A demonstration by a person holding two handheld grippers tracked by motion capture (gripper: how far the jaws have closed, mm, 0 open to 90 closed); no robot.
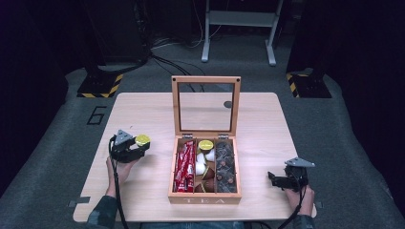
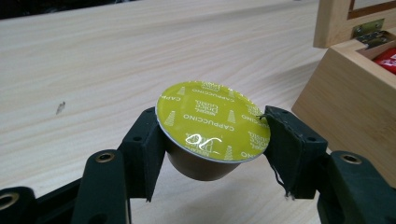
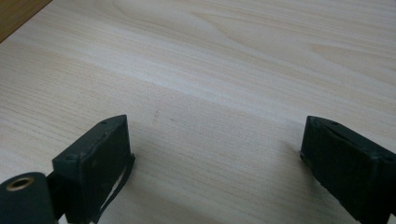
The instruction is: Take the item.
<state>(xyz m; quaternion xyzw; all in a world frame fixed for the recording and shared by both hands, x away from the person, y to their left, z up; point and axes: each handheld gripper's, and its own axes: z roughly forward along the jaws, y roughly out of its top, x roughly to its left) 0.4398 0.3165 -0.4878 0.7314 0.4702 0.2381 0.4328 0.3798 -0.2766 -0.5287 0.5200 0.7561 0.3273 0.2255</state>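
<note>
My left gripper [image 2: 212, 140] clamps the yellow-lidded brown coffee capsule [image 2: 212, 128] left of the wooden tea box [image 1: 204, 198] | my right gripper [image 3: 215, 163] gapes, idle | lower capsule level, release gently on the light wooden table [image 1: 143, 109].

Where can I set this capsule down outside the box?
Bare table lies left of the tea box, around the left tongs gripping the capsule; also between box and open right tongs. Inside the box is crowded.
</note>
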